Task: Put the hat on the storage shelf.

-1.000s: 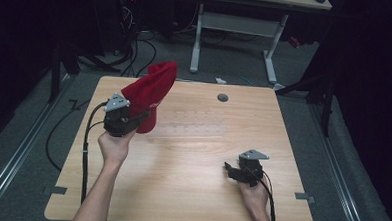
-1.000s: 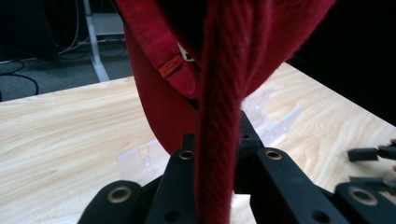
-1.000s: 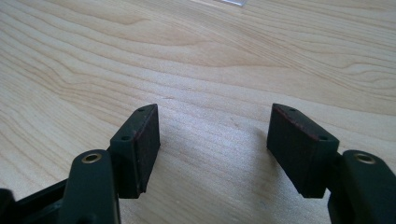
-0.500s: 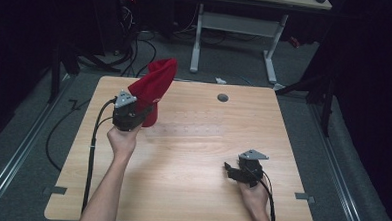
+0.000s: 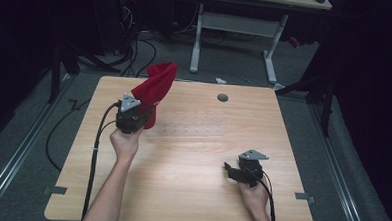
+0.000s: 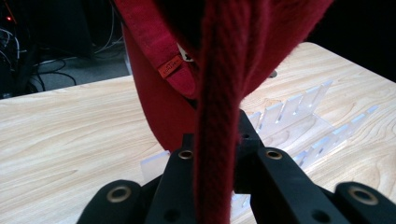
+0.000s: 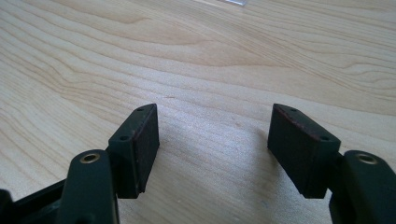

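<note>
Red knitted wool cap hung pinched in my left claw above the wooden surface; my right claw rested wide open, empty.

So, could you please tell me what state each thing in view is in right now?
Red cloth: pinched, held up, lower end near the table.
Left gripper: shut on the red cloth.
Right gripper: open, nothing between its jaws, low over the table.
Clear slotted rack: lying flat on the table.

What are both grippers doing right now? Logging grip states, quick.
Left gripper: closed on a fold of the red cloth, holding it up.
Right gripper: open, nothing between its jaws, low over the table.
</note>
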Action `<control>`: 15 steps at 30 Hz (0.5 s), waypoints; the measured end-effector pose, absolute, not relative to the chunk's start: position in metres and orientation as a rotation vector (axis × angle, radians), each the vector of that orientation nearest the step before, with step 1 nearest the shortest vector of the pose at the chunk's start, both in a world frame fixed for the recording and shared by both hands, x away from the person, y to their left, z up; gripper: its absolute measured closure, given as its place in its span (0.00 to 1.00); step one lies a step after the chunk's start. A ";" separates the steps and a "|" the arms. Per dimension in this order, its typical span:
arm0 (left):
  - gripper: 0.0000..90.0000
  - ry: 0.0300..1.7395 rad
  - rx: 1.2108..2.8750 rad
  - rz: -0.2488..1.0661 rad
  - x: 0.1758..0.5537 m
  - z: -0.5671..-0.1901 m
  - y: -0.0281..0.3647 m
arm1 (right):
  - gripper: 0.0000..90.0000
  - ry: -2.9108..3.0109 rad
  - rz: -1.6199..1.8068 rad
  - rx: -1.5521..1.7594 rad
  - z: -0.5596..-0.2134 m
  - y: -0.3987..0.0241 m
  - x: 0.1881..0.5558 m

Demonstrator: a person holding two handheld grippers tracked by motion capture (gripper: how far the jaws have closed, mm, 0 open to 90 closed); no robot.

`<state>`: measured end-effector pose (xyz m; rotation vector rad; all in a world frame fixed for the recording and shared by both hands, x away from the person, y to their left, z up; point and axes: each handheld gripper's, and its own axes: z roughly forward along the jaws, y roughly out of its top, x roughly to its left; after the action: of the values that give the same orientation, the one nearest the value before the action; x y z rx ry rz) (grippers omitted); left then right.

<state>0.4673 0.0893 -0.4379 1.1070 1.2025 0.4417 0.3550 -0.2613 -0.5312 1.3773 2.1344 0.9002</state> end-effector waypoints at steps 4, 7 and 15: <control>0.94 1.220 1.072 0.436 0.466 -0.447 0.093 | 0.38 2.133 0.900 1.377 -0.531 -0.261 0.355; 0.94 1.224 1.057 0.431 0.466 -0.450 0.094 | 0.38 2.132 0.899 1.378 -0.531 -0.261 0.355; 0.93 1.247 1.052 0.422 0.459 -0.463 0.094 | 0.38 2.131 0.899 1.381 -0.531 -0.261 0.355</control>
<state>0.4594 0.0936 -0.4628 1.0522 1.2466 0.4220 0.3549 -0.2607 -0.5312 1.3811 2.1306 0.8994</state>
